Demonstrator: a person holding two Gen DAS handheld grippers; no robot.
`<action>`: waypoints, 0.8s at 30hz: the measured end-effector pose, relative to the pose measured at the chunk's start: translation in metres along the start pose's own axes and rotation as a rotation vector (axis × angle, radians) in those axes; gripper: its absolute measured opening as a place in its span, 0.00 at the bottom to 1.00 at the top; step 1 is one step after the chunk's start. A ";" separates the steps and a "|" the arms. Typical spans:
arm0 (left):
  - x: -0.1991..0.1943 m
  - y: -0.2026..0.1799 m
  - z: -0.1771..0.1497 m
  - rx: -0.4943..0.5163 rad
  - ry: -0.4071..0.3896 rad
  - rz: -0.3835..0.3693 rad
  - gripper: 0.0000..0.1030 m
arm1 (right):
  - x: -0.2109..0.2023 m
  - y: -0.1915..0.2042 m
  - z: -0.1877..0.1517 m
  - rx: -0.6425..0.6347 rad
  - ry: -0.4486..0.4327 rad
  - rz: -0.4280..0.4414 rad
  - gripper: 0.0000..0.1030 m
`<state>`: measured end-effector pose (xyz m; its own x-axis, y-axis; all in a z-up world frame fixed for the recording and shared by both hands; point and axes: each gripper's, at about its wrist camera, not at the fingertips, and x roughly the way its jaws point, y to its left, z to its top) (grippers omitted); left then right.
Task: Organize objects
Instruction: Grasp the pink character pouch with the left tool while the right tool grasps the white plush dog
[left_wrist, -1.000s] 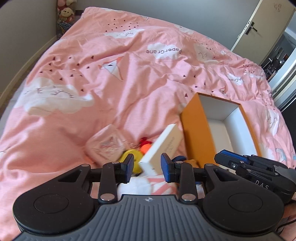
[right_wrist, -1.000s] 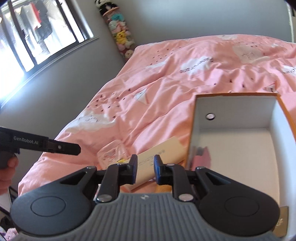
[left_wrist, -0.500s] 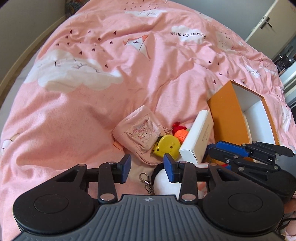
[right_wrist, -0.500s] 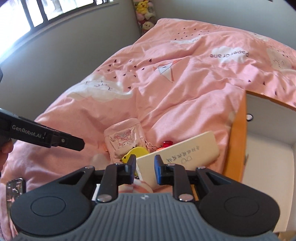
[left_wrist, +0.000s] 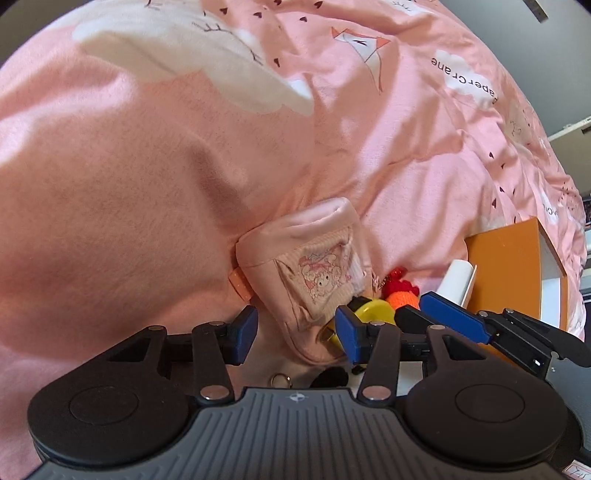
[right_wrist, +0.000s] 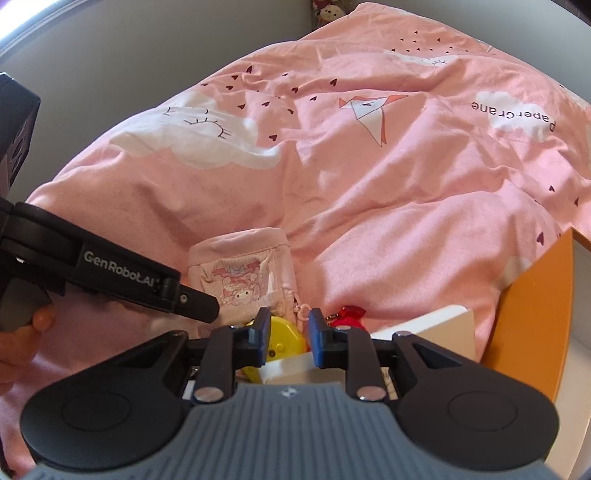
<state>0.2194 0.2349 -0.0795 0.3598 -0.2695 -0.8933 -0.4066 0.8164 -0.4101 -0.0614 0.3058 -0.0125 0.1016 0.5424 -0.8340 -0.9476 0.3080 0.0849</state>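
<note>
From my left wrist view, my left gripper (left_wrist: 295, 334), jaws just opening and empty, straddles the near end of the pink pouch (left_wrist: 310, 273), while on the right view my right gripper (right_wrist: 286, 338) hangs narrowly parted, holding nothing, over the yellow toy (right_wrist: 284, 343), so I could snag the keyring chains.
</note>
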 end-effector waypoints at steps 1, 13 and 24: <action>0.003 0.001 0.001 -0.016 -0.001 -0.004 0.56 | 0.005 0.000 0.002 -0.001 0.007 0.003 0.23; 0.032 0.002 0.010 -0.027 0.012 -0.003 0.36 | 0.030 -0.003 0.006 0.020 0.049 0.012 0.23; -0.033 -0.020 0.000 0.144 -0.122 0.024 0.16 | -0.017 0.001 0.005 0.037 -0.051 -0.003 0.23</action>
<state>0.2154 0.2277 -0.0421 0.4541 -0.1919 -0.8700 -0.2955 0.8888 -0.3503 -0.0629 0.3006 0.0047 0.1205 0.5801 -0.8055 -0.9356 0.3377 0.1032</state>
